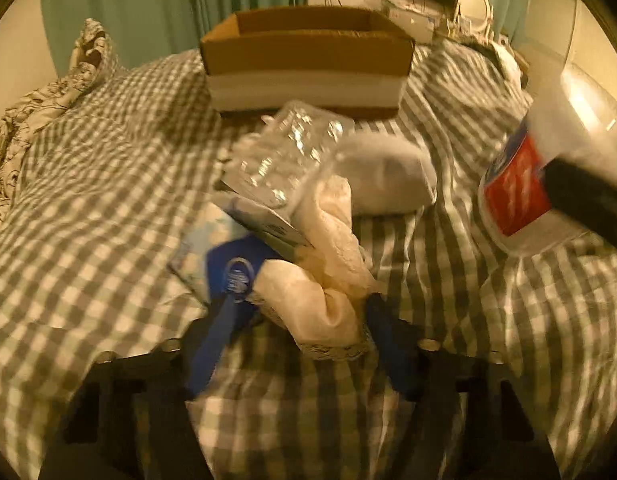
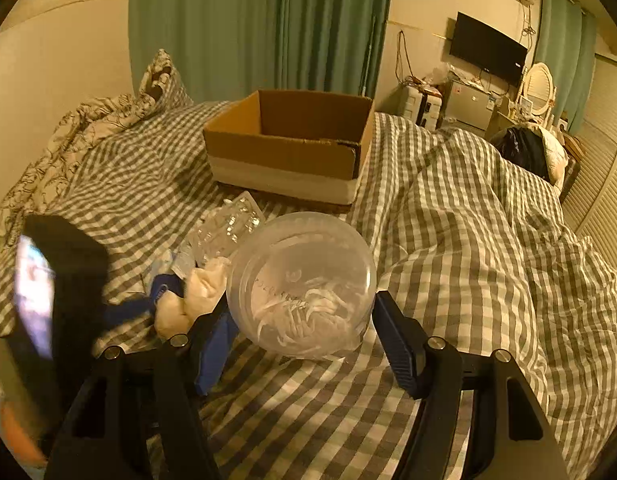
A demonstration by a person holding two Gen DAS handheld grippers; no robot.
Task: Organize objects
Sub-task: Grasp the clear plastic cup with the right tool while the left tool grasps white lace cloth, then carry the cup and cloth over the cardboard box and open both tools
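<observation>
From my right wrist view I look into the end of a clear plastic jar (image 2: 302, 286) clamped between the right gripper (image 2: 302, 312)'s blue fingers (image 2: 392, 334); only its round face and something pale and stringy inside show there. My left wrist view gives what that one hides: the same jar (image 1: 520, 188) side-on at the right edge, with a red and blue label around its body, held above the checked bedspread (image 1: 108, 160). Its long axis runs roughly along the right gripper's fingers and tilts in this view, one end up toward the right, the other down to the left.

The left gripper (image 1: 308, 320) is closed on a cream lace-edged cloth (image 1: 328, 280), bunched between its blue fingers (image 1: 216, 344). Just beyond lie a crinkled clear plastic tray (image 1: 284, 156), a white bundle (image 1: 384, 176) and a blue-and-white packet (image 1: 228, 256), all piled together on the bedspread. The open cardboard box (image 2: 288, 144) sits farther back on the bed, beyond the pile. Only the right view shows a wall television (image 2: 488, 50) and a round mirror (image 2: 538, 88).
</observation>
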